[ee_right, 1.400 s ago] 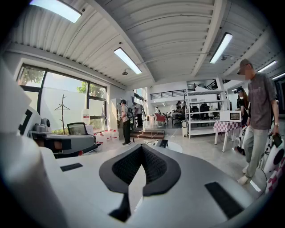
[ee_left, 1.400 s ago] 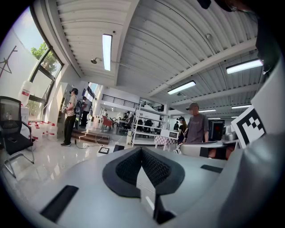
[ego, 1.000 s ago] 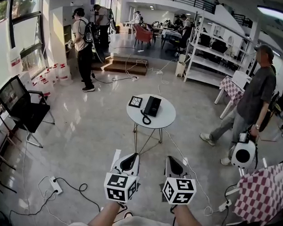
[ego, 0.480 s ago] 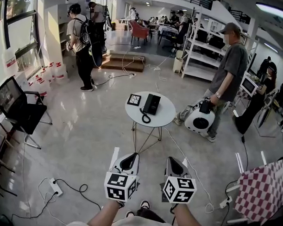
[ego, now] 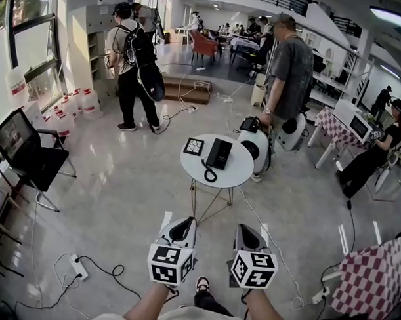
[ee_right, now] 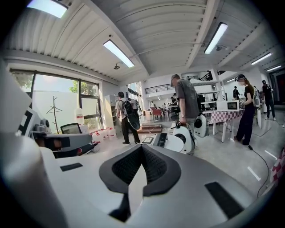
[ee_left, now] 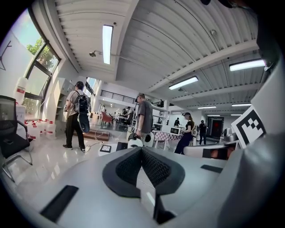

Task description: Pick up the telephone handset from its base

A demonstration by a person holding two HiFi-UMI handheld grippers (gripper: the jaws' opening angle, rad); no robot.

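A: Where's the telephone (ego: 218, 153)?

B: On the round white table (ego: 237, 178), ahead of both grippers and well apart from them. It's next to a marker tile (ego: 193, 146), and the coiled cord (ego: 208, 173) loops toward the near rim.

A: Is the handset (ego: 213, 152) seated?

B: Can't separate it from the base at this size, it's one black slab. In both gripper views it's a tiny dark sliver past the jaw tips, so no help there.

A: Claws?

B: Left gripper (ego: 187, 223) has its pads pressed together with nothing between them. Right gripper (ego: 246, 229) is the same. The head view shows only their backs and marker cubes, so the state comes from each gripper's own view.

A: Anything blocked?

B: A white round device (ego: 255, 147) covers the table's far right edge. The person in grey (ego: 289, 67) holding it is half behind it. The checked cloth (ego: 372, 275) is cut off at the bottom right.

A: What's changed from a second ago?

B: The person in grey was standing far right and has walked in. They're now just behind the table, with the device right against its rim. The person with the backpack (ego: 132, 57) has turned and stepped closer. The grippers sit in the same spot in the frame, and the table looks slightly nearer.
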